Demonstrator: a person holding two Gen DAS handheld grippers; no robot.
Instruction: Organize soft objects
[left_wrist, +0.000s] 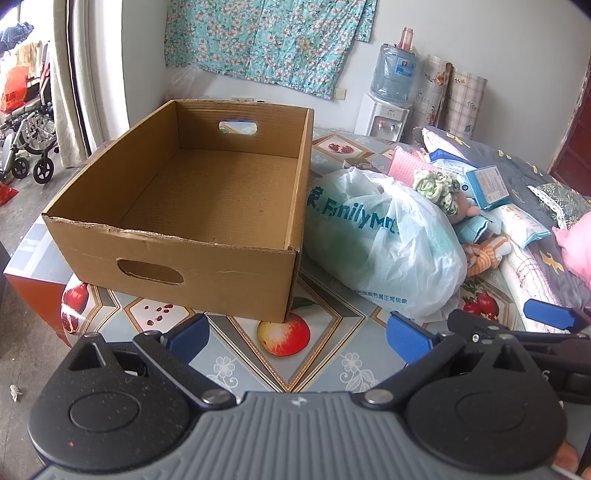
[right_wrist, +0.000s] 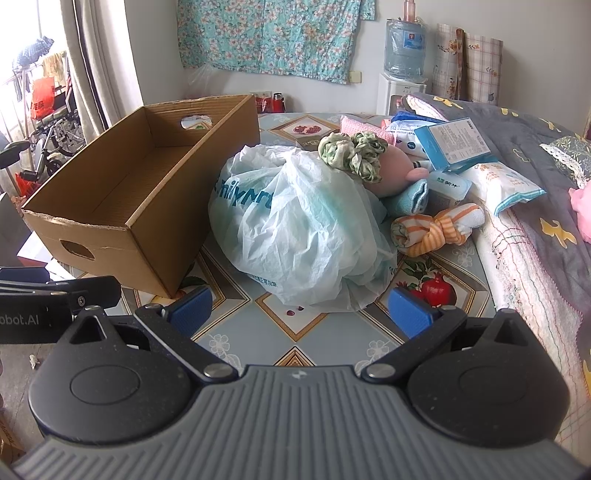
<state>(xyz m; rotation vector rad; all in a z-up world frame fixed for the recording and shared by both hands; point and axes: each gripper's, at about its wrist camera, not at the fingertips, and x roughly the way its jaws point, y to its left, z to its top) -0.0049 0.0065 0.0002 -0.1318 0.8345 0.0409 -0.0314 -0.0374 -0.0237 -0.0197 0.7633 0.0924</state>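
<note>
Both the left claw (left_wrist: 298, 334) and the right claw (right_wrist: 301, 310): speckled black linkage arms, ribbed grey housing, blue ribbed pads (left_wrist: 408, 338), silver pivot screws (right_wrist: 218, 370), small white logo.

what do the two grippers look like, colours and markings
Both match: the left gripper and right gripper each have a ribbed grey body, two round black speckled hubs with silver pivot pins, black link arms and blue ribbed pads. A small logo sits on the grey body. White lettering ending "obot.AI" marks the left gripper's side in the right wrist view.
</note>
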